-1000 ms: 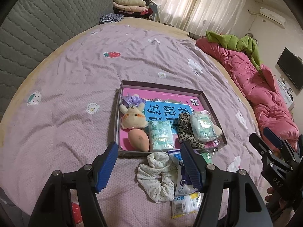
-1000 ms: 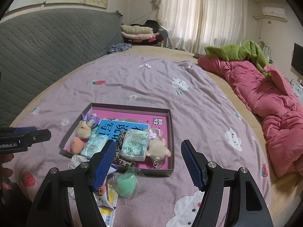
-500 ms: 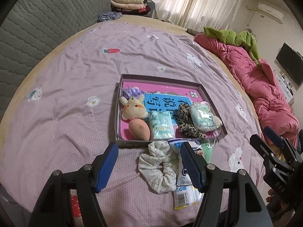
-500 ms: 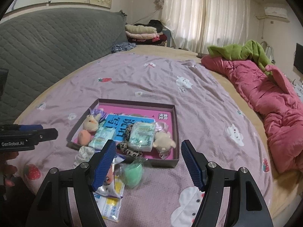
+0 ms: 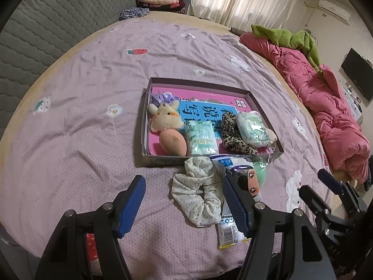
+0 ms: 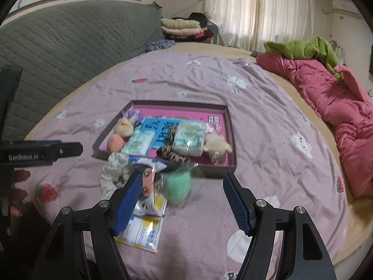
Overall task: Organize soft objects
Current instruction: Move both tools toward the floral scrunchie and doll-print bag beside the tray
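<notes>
Two open hand-held grippers hang over soft things on the bed.

The left hand-held gripper (image 5: 183, 201) is wide open and holds nothing; the white scrunchie (image 5: 198, 196) lies on the bed (image 5: 70, 140) between its fingers. The right hand-held gripper (image 6: 183, 201) is wide open too, with the green sponge (image 6: 178, 186) just ahead, between its fingers. Both things lie just in front of the box (image 5: 160, 159) of soft toys.

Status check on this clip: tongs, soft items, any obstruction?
Left tongs open, empty. Right tongs open, empty. White scrunchie, packets, green sponge outside box. Nothing in the way.
</notes>
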The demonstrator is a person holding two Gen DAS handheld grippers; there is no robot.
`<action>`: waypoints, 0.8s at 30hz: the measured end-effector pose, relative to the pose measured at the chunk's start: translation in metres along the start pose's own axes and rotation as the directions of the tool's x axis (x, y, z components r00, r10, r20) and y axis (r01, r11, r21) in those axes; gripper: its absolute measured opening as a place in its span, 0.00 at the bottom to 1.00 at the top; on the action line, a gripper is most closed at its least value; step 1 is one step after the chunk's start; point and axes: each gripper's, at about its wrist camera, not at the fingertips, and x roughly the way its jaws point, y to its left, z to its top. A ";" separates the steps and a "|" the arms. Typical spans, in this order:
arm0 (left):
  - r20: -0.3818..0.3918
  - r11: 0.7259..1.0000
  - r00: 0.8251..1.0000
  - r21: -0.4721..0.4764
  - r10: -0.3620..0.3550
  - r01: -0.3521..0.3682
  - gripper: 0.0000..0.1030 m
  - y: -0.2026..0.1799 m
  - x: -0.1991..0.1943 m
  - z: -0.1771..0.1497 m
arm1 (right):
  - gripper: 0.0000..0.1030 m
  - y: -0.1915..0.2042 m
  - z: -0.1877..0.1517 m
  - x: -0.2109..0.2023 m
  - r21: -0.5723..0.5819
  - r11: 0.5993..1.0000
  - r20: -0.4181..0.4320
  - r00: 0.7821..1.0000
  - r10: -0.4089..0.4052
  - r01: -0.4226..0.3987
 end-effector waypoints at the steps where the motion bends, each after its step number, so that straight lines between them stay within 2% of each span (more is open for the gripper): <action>1: -0.003 1.000 1.000 0.001 0.000 0.000 0.66 0.000 0.001 -0.001 | 0.71 0.001 -0.003 0.001 0.006 1.000 -0.008 1.000 0.008 -0.008; 11: -0.042 1.000 0.999 0.013 0.011 -0.011 0.66 0.001 0.011 -0.015 | 0.71 0.011 -0.022 0.015 0.034 0.999 -0.063 0.997 0.041 -0.039; 24: -0.095 0.999 0.995 0.026 0.023 -0.021 0.66 0.002 0.031 -0.026 | 0.71 0.024 -0.022 0.033 0.013 0.998 -0.082 0.995 0.058 -0.057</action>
